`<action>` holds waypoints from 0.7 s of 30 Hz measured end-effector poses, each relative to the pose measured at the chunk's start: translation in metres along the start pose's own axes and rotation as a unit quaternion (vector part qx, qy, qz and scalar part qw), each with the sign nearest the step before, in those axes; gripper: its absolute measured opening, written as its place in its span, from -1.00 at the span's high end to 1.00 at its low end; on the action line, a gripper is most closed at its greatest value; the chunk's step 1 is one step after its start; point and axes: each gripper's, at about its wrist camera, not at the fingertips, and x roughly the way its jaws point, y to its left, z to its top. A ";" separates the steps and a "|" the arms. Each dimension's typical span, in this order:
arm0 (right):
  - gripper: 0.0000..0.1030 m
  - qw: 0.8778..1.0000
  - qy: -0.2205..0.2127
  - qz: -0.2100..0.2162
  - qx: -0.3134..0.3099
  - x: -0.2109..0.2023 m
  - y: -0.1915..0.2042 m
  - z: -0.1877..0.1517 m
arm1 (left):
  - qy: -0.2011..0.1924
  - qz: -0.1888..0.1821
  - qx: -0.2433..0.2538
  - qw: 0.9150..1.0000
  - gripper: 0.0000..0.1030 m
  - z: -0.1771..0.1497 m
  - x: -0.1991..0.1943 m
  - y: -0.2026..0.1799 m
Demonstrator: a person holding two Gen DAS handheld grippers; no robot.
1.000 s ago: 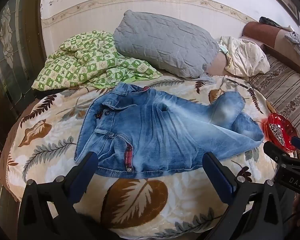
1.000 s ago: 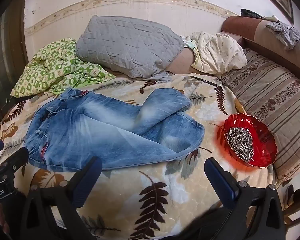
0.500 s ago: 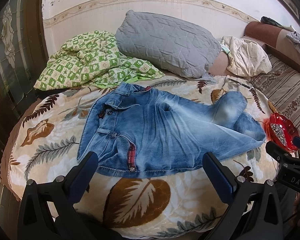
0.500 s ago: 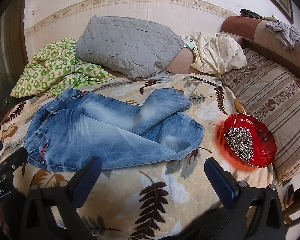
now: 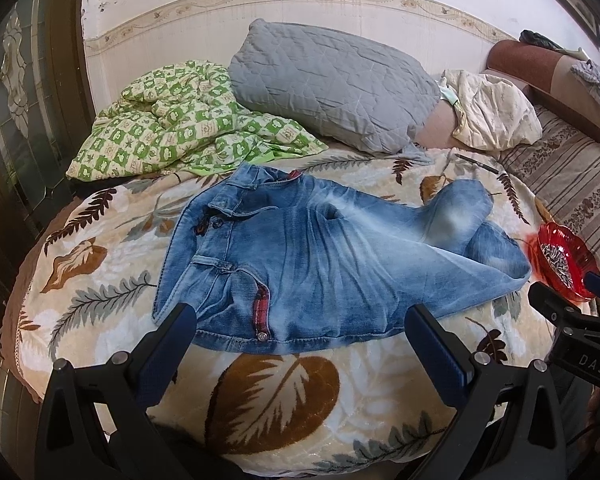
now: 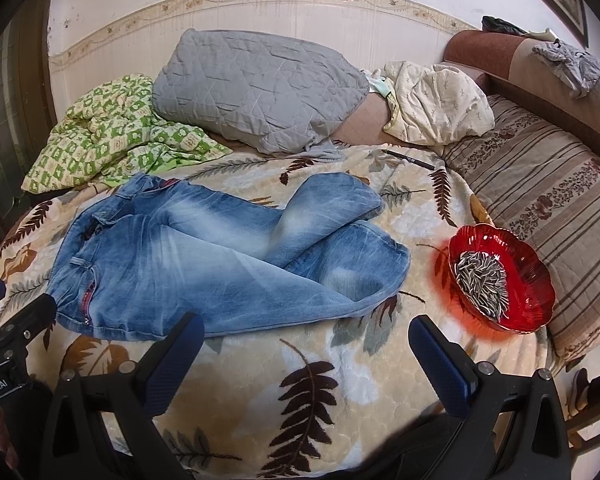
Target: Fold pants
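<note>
While both my grippers hover spread and empty, the jeans (image 5: pixel 320 256) lie crumpled mid-blanket (image 5: pixel 276 392), waistband toward nine o'clock. My left gripper (image 5: pixel 300 344) sits over the waist hem; my right gripper (image 6: pixel 304 356), lettered "DAS" in the left view, has the red seed bowl (image 6: pixel 512 280) at two o'clock.

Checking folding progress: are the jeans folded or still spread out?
Mostly spread: the jeans lie flat on the blanket, one leg end doubled back, the legs not stacked.

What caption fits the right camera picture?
Open right gripper hovers before rumpled jeans on a leaf-print blanket, beside a red bowl.
</note>
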 end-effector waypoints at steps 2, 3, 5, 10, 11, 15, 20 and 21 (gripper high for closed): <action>-1.00 1.000 -0.003 0.000 0.001 0.000 0.000 0.000 | 0.000 0.001 0.000 1.000 -1.00 0.000 0.000 -0.001; -1.00 1.000 -0.003 0.000 0.001 0.000 0.000 -0.001 | 0.001 0.000 0.001 1.000 -1.00 0.001 0.001 -0.001; -1.00 1.000 -0.004 0.001 0.002 0.000 0.000 0.000 | 0.001 0.000 0.001 1.000 -1.00 0.001 0.001 -0.001; -1.00 1.000 0.002 -0.002 -0.001 0.001 0.000 0.000 | 0.002 0.000 0.002 1.000 -1.00 0.001 0.002 -0.002; -1.00 1.000 0.003 -0.002 -0.001 0.001 0.000 0.000 | 0.002 0.000 0.001 1.000 -1.00 0.001 0.002 -0.002; -1.00 1.000 0.004 0.002 0.001 0.001 0.000 0.000 | 0.003 0.000 0.002 1.000 -1.00 0.001 0.003 -0.002; -1.00 1.000 0.018 0.017 0.010 0.004 -0.004 0.000 | 0.009 -0.002 0.007 1.000 -1.00 0.000 0.009 -0.006; -1.00 0.999 0.022 0.023 0.013 0.005 -0.005 0.000 | 0.011 -0.003 0.008 1.000 -1.00 0.000 0.011 -0.007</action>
